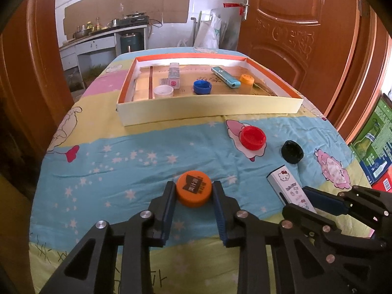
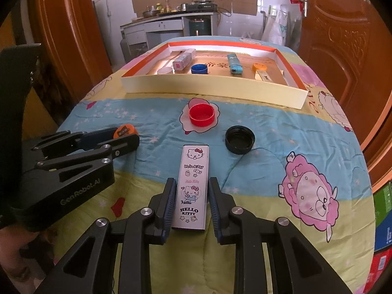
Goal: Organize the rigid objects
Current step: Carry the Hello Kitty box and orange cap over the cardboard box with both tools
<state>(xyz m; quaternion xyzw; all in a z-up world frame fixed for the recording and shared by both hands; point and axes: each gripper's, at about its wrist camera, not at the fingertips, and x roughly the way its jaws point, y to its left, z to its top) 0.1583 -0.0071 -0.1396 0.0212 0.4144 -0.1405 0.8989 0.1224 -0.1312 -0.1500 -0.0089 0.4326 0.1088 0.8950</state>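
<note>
On the cartoon-print quilt that covers the worktop, two grippers work side by side. The left gripper has its jaws around an orange cap printed with dark Chinese characters; both pads touch the cap's sides, so it is grasped while it sits on the cloth. From the right wrist view the same gripper shows the lettering "GenRobot.AI" on its black body.

The right gripper straddles a slim white case marked "Hello Kitty" twice and "HELLO KITTY" in bold near its lower end (with little cat drawings between). The jaws stand just beside its long edges — a thin gap shows on each side, so they are released, not clamping. The case lies flat, pointing away from the camera.

Beyond it rest a red cap, open side up, and a black cap, also open side up, near each other but apart.

Farther back sits a shallow cardboard tray with an orange inner rim. Inside it — a white cap, a blue cap, a small orange cap, a teal case and a pale pink-ended case, all apart from one another.
</note>
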